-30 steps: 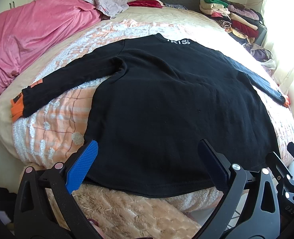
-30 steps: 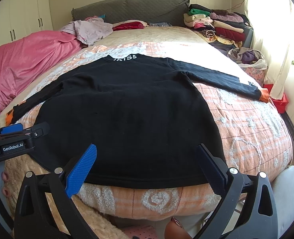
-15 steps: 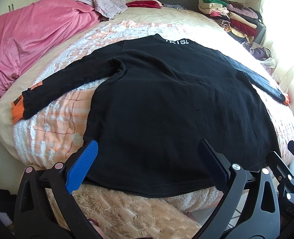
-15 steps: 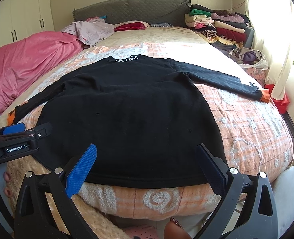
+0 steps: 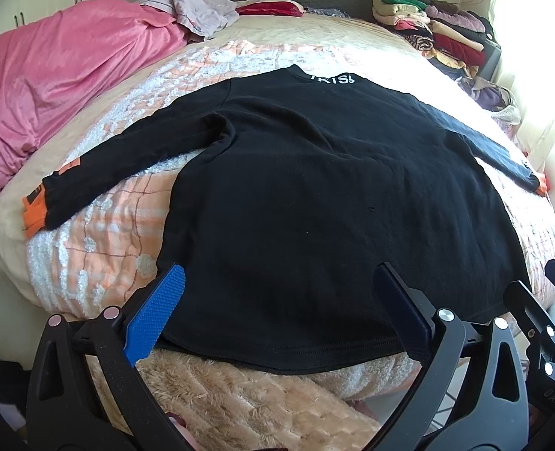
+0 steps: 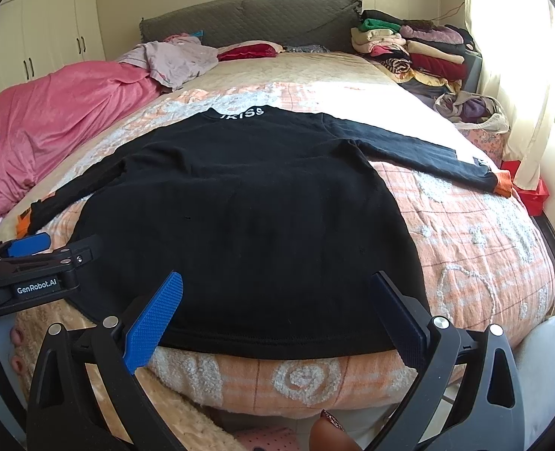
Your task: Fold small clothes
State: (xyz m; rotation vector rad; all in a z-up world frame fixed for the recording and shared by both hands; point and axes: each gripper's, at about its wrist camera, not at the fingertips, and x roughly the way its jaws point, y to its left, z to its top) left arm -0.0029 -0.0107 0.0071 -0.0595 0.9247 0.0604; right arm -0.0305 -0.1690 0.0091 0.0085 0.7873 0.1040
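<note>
A black long-sleeved shirt (image 5: pixel 315 195) lies flat, back up, on the bed, both sleeves spread out, white letters at its collar (image 5: pixel 333 78) and orange cuffs (image 5: pixel 33 218). It also shows in the right wrist view (image 6: pixel 247 218). My left gripper (image 5: pixel 277 300) is open and empty, just above the shirt's near hem on its left part. My right gripper (image 6: pixel 273 304) is open and empty, just above the hem on its right part. The left gripper's body shows at the left of the right wrist view (image 6: pixel 29 263).
The bed has a peach and white quilt (image 6: pixel 476 240). A pink blanket (image 5: pixel 52 86) lies at the left. A stack of folded clothes (image 6: pixel 409 52) sits at the back right by the grey headboard (image 6: pixel 247 18). A fluffy beige throw (image 5: pixel 240 402) hangs at the near edge.
Both views have shifted slightly, the shirt sitting a little lower in the right wrist view. The shirt itself has not moved and both grippers stay open.
</note>
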